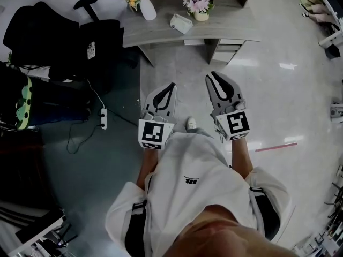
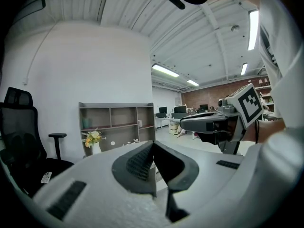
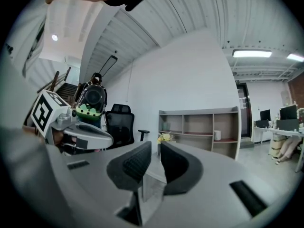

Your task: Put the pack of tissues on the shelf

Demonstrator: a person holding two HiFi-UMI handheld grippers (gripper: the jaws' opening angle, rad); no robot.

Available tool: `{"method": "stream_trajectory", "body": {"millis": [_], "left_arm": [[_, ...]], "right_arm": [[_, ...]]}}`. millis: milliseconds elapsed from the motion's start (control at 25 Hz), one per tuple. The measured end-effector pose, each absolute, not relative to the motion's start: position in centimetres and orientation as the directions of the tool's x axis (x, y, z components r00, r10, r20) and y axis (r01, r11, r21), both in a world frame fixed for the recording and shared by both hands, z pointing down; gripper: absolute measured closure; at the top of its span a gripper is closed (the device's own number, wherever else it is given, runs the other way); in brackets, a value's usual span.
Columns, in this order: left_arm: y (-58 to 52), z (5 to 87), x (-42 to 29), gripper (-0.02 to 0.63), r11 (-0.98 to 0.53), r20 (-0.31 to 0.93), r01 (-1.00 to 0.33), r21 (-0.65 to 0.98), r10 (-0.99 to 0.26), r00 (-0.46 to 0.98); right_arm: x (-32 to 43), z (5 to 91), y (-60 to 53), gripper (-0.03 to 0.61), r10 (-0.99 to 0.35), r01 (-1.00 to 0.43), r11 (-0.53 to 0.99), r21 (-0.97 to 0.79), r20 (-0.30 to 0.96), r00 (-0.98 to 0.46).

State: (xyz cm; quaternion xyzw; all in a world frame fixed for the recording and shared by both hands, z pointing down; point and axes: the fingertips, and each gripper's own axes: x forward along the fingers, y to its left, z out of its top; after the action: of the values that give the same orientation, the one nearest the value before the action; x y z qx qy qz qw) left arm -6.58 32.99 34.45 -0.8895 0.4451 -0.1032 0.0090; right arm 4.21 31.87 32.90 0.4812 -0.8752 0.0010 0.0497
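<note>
The white pack of tissues (image 1: 181, 23) lies on the grey desk (image 1: 236, 28), between two flower vases. A grey open shelf unit (image 2: 116, 120) stands against the wall behind the desk, and the right gripper view shows the shelf (image 3: 199, 127) too. My left gripper (image 1: 170, 87) hovers over the floor short of the desk, its pads meeting at the tip and nothing in them. Beside it, my right gripper (image 1: 215, 79) points the same way with a narrow gap between its pads, which hold nothing. Both are well short of the tissues.
A white vase of yellow flowers (image 1: 143, 5) and a pot of pink flowers (image 1: 199, 7) flank the tissues. To the left of the desk stands a black office chair (image 1: 59, 31). A power strip with cable (image 1: 103, 118) lies on the floor at the left.
</note>
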Motion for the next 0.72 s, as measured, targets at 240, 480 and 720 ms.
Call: {"method": "stream_trajectory", "body": {"millis": [240,480,720], "left_arm": [[31.3,34.7,-5.9,0.586,-0.616,0.178,-0.78,-0.109,-0.784,0.594],[29.0,34.7,-6.0,0.586,-0.623,0.176,-0.774,-0.11,-0.779,0.602],[26.0,34.9,-6.8,0.586,-0.631,0.175,-0.769,-0.102,-0.772,0.611]], "right_arm": [[4.6,33.3,30.4,0.528,-0.845,-0.846,0.532,0.037,0.089,-0.527],[4.0,33.0,28.2,0.528,-0.845,-0.845,0.534,0.036,0.069,-0.531],[3.2,33.7,25.2,0.528,-0.847,-0.849,0.528,0.039,0.095,-0.523]]}}
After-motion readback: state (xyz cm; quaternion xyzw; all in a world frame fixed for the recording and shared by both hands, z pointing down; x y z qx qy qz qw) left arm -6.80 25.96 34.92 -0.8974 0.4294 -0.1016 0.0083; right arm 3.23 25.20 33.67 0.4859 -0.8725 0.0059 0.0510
